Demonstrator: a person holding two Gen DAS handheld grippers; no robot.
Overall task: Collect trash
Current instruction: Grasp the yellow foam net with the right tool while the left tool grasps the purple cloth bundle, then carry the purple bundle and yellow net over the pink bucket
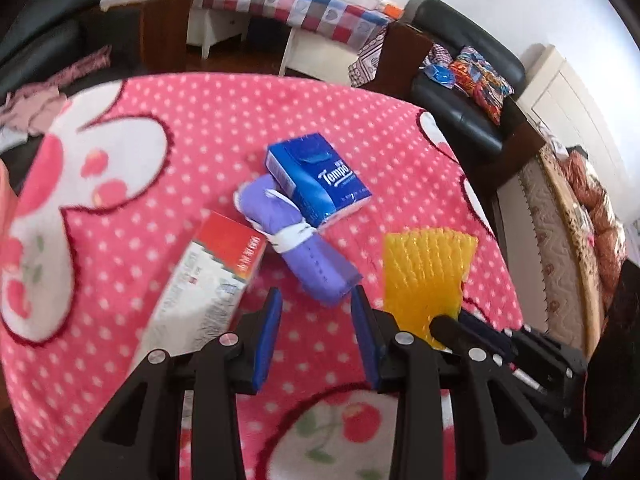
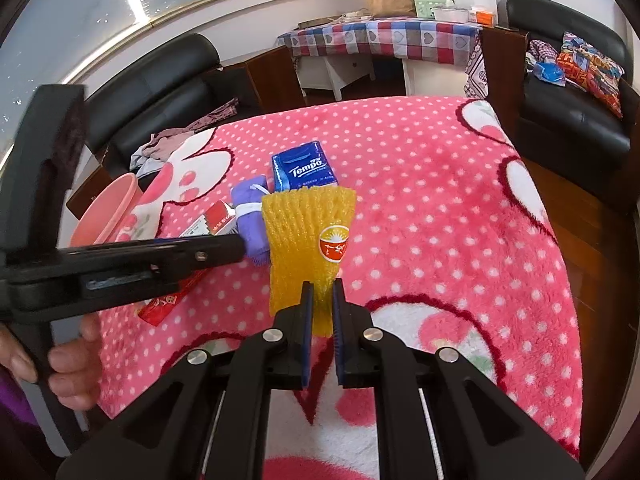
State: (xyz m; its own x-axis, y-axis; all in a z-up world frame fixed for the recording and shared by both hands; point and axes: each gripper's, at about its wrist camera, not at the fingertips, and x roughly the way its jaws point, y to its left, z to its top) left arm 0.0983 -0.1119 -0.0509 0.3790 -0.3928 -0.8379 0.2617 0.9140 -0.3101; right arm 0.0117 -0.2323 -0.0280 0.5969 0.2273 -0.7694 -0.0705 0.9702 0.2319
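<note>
Our right gripper (image 2: 320,292) is clamped on the near end of the yellow net (image 2: 308,232), a soft foam mesh sleeve with a round sticker, which fans out over the blanket (image 2: 440,208) in front of us. We hold only a narrow strip of it, and foam mesh compresses and stretches, so it could slip free or tear if we pull sharply.

Our left gripper (image 1: 316,300) has its jaws apart, empty, its tips just short of the purple roll (image 1: 304,240), a limp plastic bundle tied with white string. Closing there might shove the roll into the blue tissue pack (image 1: 320,180) it touches, or catch the glossy red-and-white carton (image 1: 208,280) beside it.

The blanket is plush and dotted; fingertips could snag its pile. At its left edge sits what looks like a pink bin (image 2: 108,212), though we see only its rim.
</note>
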